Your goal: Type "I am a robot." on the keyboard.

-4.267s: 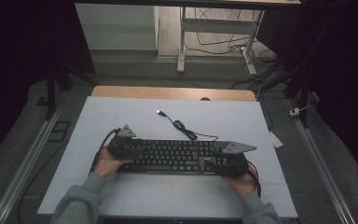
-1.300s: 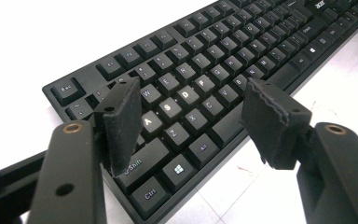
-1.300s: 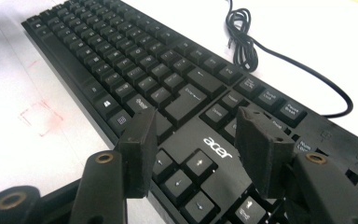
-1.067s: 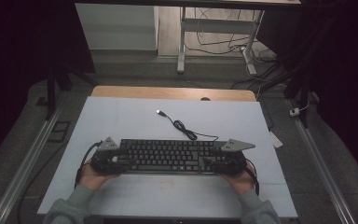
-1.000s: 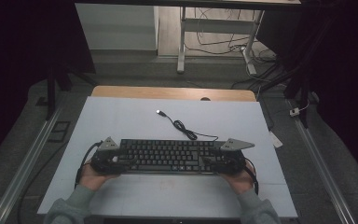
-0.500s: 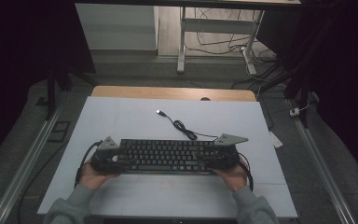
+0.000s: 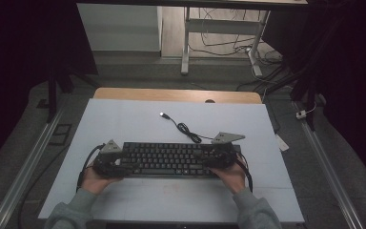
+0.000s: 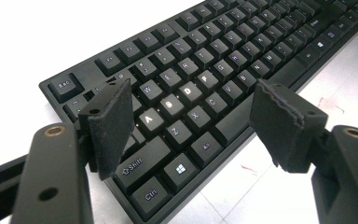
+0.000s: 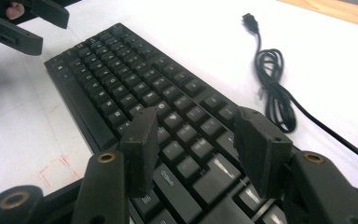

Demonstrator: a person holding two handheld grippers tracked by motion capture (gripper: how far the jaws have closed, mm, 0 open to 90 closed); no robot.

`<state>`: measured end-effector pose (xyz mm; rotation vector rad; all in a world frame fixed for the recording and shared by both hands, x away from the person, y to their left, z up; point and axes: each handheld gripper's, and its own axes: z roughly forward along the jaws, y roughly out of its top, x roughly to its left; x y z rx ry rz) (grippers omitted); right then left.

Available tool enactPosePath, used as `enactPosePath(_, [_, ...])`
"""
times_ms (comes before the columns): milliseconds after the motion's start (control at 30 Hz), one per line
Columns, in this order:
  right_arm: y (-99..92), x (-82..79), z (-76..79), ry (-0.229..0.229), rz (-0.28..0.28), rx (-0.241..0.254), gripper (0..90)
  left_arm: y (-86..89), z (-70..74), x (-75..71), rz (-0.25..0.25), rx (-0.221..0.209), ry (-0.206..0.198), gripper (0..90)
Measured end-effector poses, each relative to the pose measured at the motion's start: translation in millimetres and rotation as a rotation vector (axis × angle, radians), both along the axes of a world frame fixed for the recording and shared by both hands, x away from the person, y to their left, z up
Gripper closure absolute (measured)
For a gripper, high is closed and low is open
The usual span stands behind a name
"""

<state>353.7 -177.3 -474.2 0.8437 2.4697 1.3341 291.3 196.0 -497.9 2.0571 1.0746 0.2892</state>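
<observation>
Keyboard (image 7: 169, 160) flat on white table (image 7: 124, 119), near front edge, cable (image 7: 186, 130) coiled just behind. Left gripper (image 8: 191, 121) over keyboard's left end, jaws just opened wide, pads clear of keys. Right gripper (image 9: 196, 140) over right end, jaws spread above keys, nothing pinched.

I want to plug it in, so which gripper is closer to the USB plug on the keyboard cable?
Right. The right gripper is over the keyboard's right end, just below the coiled cable leading to the USB plug. The left gripper is at the keyboard's left end, farther off.
</observation>
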Motion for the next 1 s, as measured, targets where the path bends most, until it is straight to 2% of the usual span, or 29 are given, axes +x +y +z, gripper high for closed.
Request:
enactPosePath(367, [27.8,10.4,-6.0,0.047,0.027,-0.018,51.2,-0.4,-1.1,0.6,-0.003,0.001,0.007,30.1])
enactPosePath(567, [40.3,14.3,-7.5,0.063,0.043,-0.022,55.9,-0.3,-2.1,1.1,-0.004,0.003,0.011,29.9])
enactPosePath(700, [45.4,15.1,-10.5,0.071,0.061,-0.024,63.7,-0.5,-2.3,1.2,-0.005,0.005,0.013,29.8])
enactPosePath(867, [49.7,18.5,-15.3,0.091,0.087,-0.023,77.3,-1.5,-2.6,1.2,-0.008,0.009,0.012,29.7])
enactPosePath(1000, [57.8,19.5,-18.9,0.094,0.107,-0.041,89.2,-1.4,-2.4,0.8,-0.011,0.007,0.01,29.7])
